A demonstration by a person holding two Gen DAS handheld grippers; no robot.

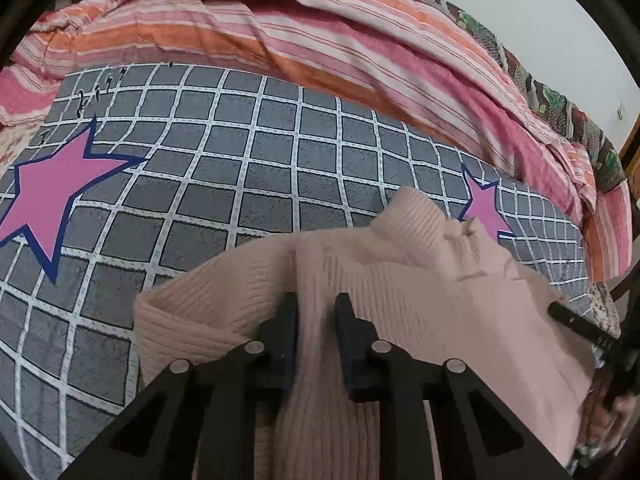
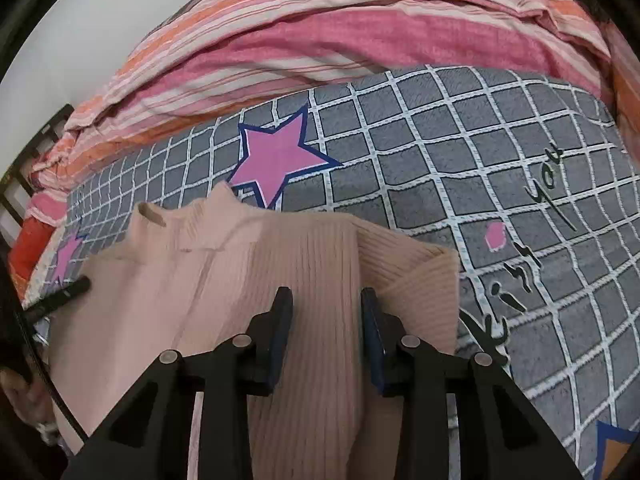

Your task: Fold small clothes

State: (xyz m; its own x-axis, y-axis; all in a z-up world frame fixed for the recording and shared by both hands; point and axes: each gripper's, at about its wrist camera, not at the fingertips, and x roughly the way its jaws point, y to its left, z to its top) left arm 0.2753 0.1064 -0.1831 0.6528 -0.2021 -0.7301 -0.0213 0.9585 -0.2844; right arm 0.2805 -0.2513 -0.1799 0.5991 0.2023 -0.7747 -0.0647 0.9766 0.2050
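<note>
A pale pink ribbed sweater (image 1: 420,280) with a high collar lies partly lifted over the bed. In the left wrist view my left gripper (image 1: 316,308) is shut on a bunched fold of the knit near one shoulder. In the right wrist view the sweater (image 2: 312,248) runs between the pads of my right gripper (image 2: 326,300), which is shut on it near the other shoulder. The collar (image 2: 224,204) points away from me. Each view shows a black finger of the other gripper at its edge (image 1: 576,324) (image 2: 60,292), lying on the sweater.
The sweater rests on a grey checked bedcover (image 1: 240,168) (image 2: 460,160) with pink stars. A bunched pink and orange striped quilt (image 1: 320,32) (image 2: 320,40) lies along the far side. A hand (image 1: 616,408) shows at the frame edge.
</note>
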